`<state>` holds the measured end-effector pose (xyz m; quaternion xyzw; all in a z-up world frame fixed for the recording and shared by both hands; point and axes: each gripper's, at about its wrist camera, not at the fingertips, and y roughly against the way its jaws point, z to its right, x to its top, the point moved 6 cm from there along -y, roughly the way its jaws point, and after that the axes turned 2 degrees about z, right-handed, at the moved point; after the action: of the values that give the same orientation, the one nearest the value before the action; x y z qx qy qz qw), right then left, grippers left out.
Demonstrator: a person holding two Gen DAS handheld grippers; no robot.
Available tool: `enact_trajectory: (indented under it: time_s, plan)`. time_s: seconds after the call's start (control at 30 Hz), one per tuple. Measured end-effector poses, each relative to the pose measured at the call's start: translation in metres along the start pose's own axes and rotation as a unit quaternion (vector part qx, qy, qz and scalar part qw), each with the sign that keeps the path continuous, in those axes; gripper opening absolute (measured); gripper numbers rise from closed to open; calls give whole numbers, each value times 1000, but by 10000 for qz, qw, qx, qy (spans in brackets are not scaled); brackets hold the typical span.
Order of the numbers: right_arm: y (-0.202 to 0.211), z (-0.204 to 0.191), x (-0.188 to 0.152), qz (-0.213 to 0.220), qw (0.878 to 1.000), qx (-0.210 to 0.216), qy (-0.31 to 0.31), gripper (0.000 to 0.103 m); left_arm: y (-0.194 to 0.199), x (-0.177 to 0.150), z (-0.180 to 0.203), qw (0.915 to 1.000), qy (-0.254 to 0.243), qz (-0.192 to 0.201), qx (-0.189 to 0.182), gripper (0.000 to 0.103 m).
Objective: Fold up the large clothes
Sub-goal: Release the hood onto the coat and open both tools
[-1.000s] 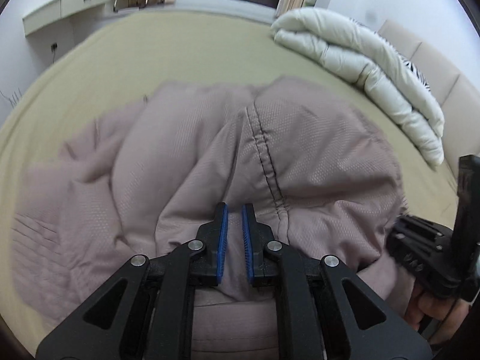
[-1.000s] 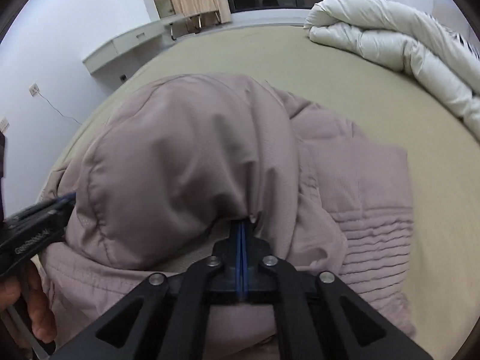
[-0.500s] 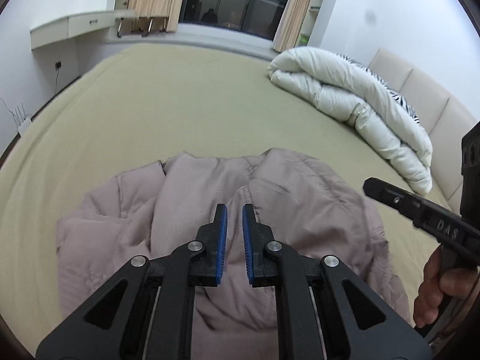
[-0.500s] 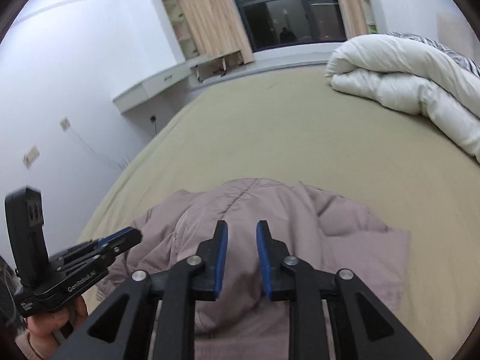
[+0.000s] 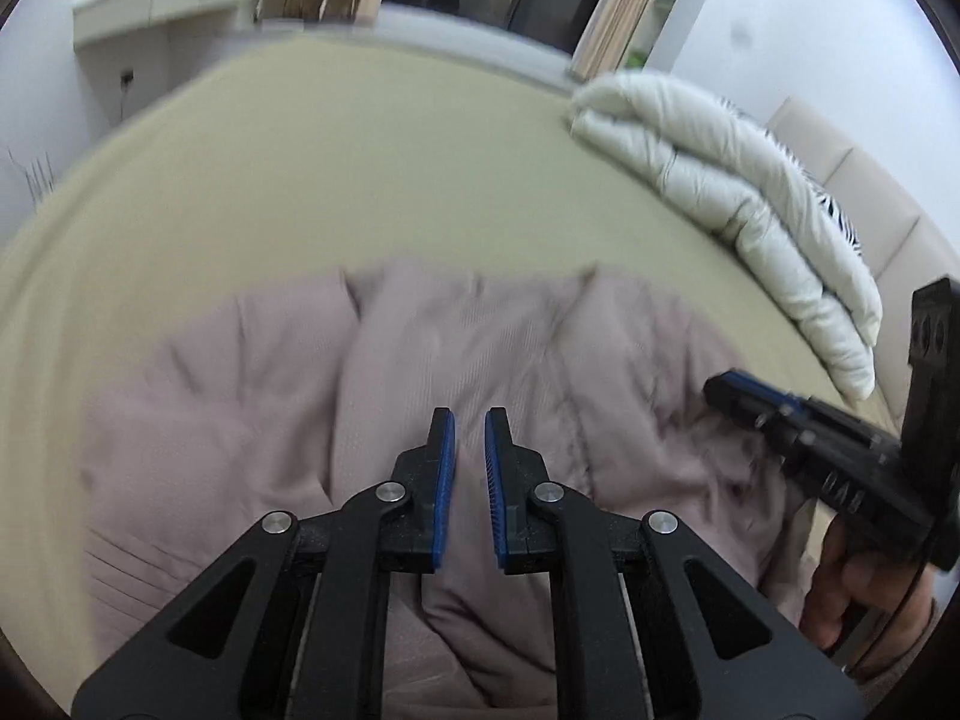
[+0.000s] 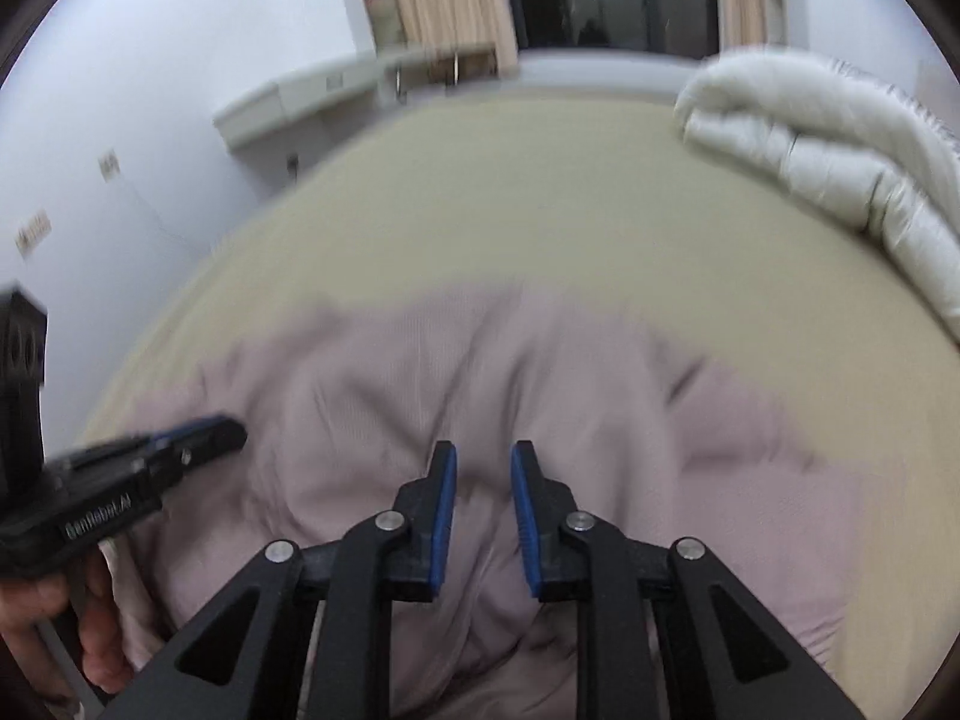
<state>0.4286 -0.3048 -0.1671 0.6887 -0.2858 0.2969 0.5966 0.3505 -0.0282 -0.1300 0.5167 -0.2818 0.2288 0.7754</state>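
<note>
White duvet (image 5: 738,192) upper right, clear of mauve jacket (image 5: 420,390); left gripper (image 5: 469,420) and right gripper (image 6: 483,456) parted, empty; both nearer than half a second ago.

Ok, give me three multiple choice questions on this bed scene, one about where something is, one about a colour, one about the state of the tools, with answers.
1. Where does the white duvet lie?
A. on the far right side of the bed
B. under the jacket
C. on the floor

2. What colour is the puffy jacket?
A. navy blue
B. dusty mauve pink
C. bright green

3. How do the left tool and right tool stand?
A. both clamped on the jacket
B. left open, right clamped
C. both open, holding nothing

Answers: 1 A, it is bundled along the right edge, apart from the jacket. 2 B, both views show it. 3 C, a clear gap shows between each pair of blue pads.
</note>
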Motion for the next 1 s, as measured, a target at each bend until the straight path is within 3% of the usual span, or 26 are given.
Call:
enact_trajectory:
  time_s: [0.1, 0.23, 0.33, 0.43, 0.5, 0.73, 0.77, 0.83, 0.9, 0.97, 1.0]
  plan:
    - [-3, 4, 27, 36, 9998, 63, -199, 23, -2, 34, 16, 9995, -298, 126, -44, 10]
    - [-63, 22, 20, -771, 9958, -21, -501, 23, -64, 49, 12, 9973, -332, -635, 140, 10]
    - [-91, 37, -3, -1095, 9922, -280, -528, 14, -101, 36, -15, 9934, -125, -1076, 378, 9]
    - [-96, 46, -8, -973, 9924, -186, -726, 10, -108, 30, -20, 9943, -194, -929, 495, 10]
    - [-100, 50, -12, -955, 9919, -234, -806, 1, -112, 28, -23, 9946, -189, -869, 542, 10]
    - [-108, 40, -12, -990, 9920, -671, -398, 0, -134, 20, -36, 9942, -6, -933, 534, 9]
    - [-101, 39, -7, -1023, 9917, -689, -372, 3, -124, 21, -35, 9948, 24, -883, 506, 10]
    - [-67, 35, 5, -715, 9946, -469, -580, 21, -86, 26, -26, 9984, 41, -504, 241, 10]
    - [-24, 28, 10, -198, 9975, -107, -673, 65, -47, 21, -22, 9998, -25, -140, 121, 10]
    - [17, 14, 6, 296, 9976, 131, -612, 81, -22, 9, -18, 9999, -69, 79, 12, 10]
    - [28, 2, 1, 407, 9978, 246, -460, 81, -17, 0, -17, 9999, -67, 85, 53, 10]
